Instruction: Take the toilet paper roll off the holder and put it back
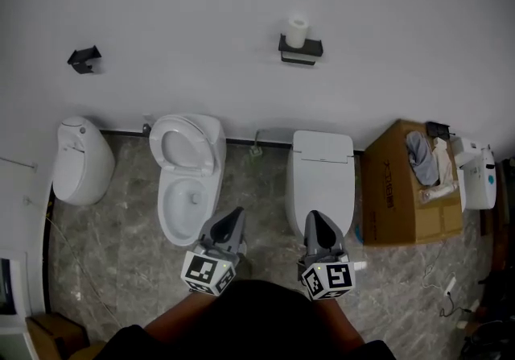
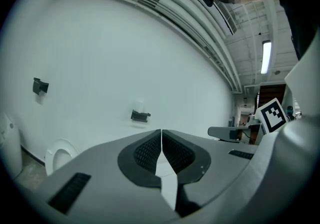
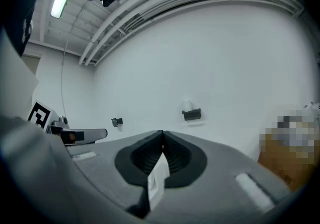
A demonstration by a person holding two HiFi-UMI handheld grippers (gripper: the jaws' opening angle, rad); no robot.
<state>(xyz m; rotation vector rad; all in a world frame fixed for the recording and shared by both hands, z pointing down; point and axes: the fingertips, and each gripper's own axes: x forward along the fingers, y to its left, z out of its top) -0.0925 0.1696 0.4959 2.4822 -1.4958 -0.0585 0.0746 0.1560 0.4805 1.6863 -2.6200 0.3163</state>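
Grippers come nearest, just ahead of the person's dark clothing (image 1: pixel 249 322). The grey left gripper (image 1: pixel 232 217) and the grey right gripper (image 1: pixel 317 220) each carry a black-and-white marker cube at the back. They lie side by side, apart from each other, pointing toward the wall. In the left gripper view the ribbed black pads (image 2: pixel 148 150) meet along a thin seam, so those jaws are closed and empty. The right gripper view shows the same, with its pads (image 3: pixel 176 155) pressed together.

Beyond them, on the grey marbled floor (image 1: pixel 121 246), stand a white toilet with its lid raised (image 1: pixel 189 181) and a white toilet with its lid down (image 1: pixel 322 169). A white rounded urinal (image 1: pixel 80 161) is at the left, and an open brown cardboard box (image 1: pixel 402 189) is at the right.

Farthest off, on the white wall (image 1: pixel 185 20), the white toilet paper roll (image 1: pixel 298 30) stands upright on the black wall-mounted holder (image 1: pixel 300 50), well away from both grippers. A small black bracket (image 1: pixel 84 59) is fixed to the wall well to the left of it.
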